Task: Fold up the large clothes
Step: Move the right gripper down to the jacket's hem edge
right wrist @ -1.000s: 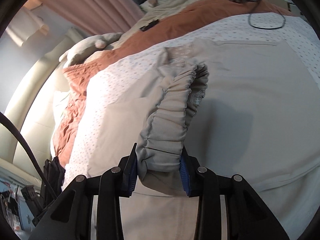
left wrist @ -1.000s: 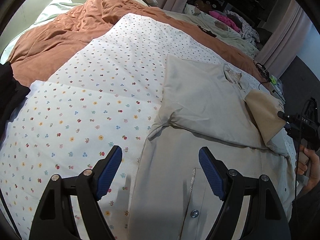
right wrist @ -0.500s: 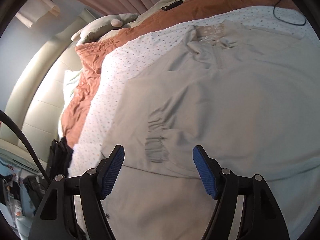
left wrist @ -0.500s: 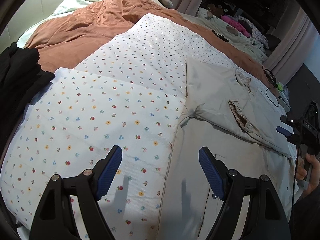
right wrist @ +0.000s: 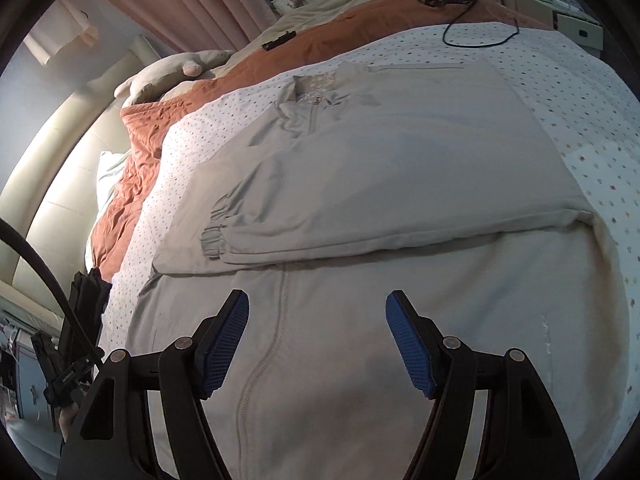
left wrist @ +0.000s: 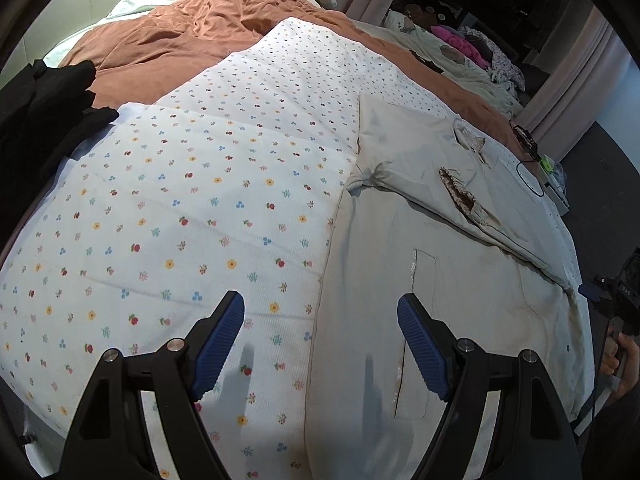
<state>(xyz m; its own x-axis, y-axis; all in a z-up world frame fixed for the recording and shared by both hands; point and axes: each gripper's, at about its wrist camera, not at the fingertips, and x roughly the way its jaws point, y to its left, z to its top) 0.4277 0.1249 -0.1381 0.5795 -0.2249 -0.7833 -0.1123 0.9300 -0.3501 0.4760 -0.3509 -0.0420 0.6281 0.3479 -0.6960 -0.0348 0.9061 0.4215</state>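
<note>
A bed (left wrist: 132,8) fills both views, its cream headboard curving along the far left side. A rust duvet (left wrist: 192,24) lies rumpled across the bed toward the headboard. Over it is spread a white sheet (left wrist: 200,200) printed with small flowers. On the sheet, toward the near edge, lies the jacket (right wrist: 380,208), pale grey-beige and flat, front side up with its zip running down the middle. Both of its sleeves are folded across the chest; the upper sleeve (right wrist: 360,216) ends in a gathered elastic cuff (right wrist: 214,228) that rests on the body near the jacket's left edge. The collar (right wrist: 316,88) points toward the far side of the bed. A black garment (left wrist: 48,96) is heaped at the bed's left side, off the sheet. A beige pillow (right wrist: 172,76) sits beyond the duvet, and a black cable (right wrist: 476,28) loops on the sheet's far corner.

The left gripper (left wrist: 320,344) hovers over the jacket's left hem edge where it meets the sheet, fingers spread wide and holding nothing. The right gripper (right wrist: 318,340) hangs above the lower body of the jacket beside the zip, its fingers likewise apart and empty.
</note>
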